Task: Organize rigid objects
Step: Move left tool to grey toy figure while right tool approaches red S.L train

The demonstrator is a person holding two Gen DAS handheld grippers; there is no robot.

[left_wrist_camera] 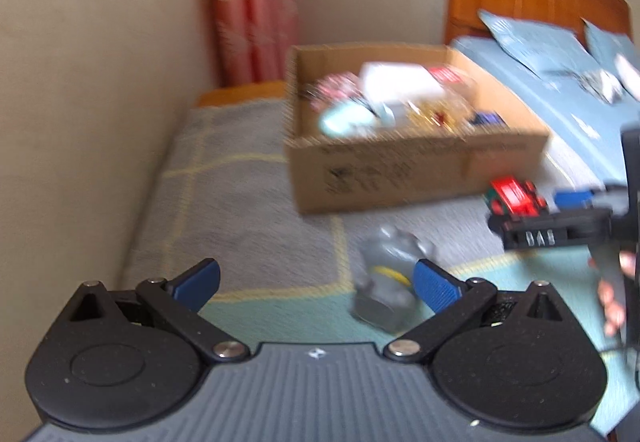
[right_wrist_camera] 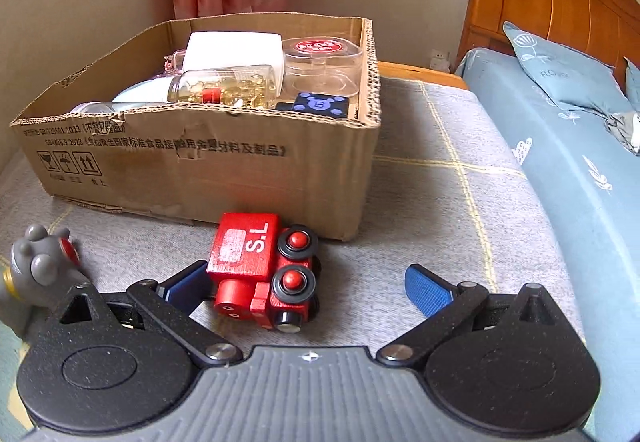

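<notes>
A person holds a claw in each hand over a bed covered with a grey checked blanket (right_wrist_camera: pixel 440 170). The right claw (right_wrist_camera: pixel 308 284) is spread wide, low over a red wooden toy train (right_wrist_camera: pixel 262 270) that lies tipped on its side on the blanket, just in front of a cardboard box (right_wrist_camera: pixel 192 162). The train sits between the fingers, close against the left one and well clear of the right. The left claw (left_wrist_camera: pixel 316 284) is also spread and holds nothing; a grey toy figure (left_wrist_camera: pixel 386 282) lies just ahead of its right finger. The box already holds a capsule bottle (right_wrist_camera: pixel 224 86), a clear tub (right_wrist_camera: pixel 322 62) and other items. Because the train sits off-centre, a closing squeeze may push it sideways or catch only a wheel, so it could slip out during the lift to the box.
</notes>
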